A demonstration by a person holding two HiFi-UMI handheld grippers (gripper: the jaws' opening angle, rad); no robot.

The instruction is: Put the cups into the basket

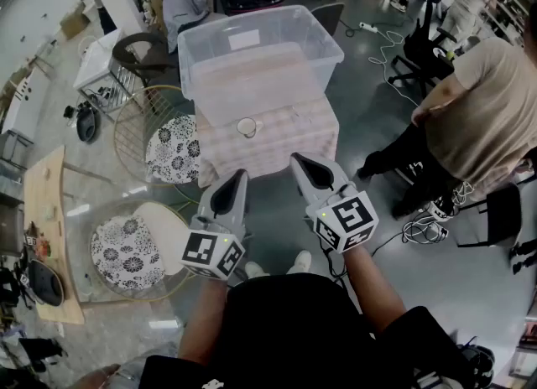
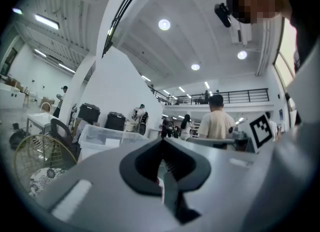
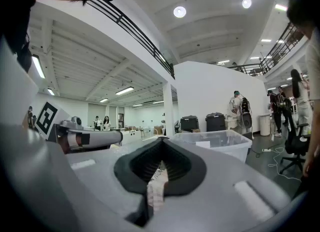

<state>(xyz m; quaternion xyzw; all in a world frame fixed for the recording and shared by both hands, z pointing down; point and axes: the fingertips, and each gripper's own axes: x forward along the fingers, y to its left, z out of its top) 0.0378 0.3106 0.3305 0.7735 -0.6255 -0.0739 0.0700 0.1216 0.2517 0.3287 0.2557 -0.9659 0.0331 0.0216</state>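
Two grippers level in front of the desk, both empty.
Left gripper (image 1: 239, 176) and right gripper (image 1: 298, 161) each have fingers pressed together; the cup (image 1: 247, 127) stands on the checkered desk (image 1: 294, 140), just in front of the clear basket (image 1: 329, 44).

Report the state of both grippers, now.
Left gripper: closed, holding nothing.
Right gripper: closed, holding nothing.
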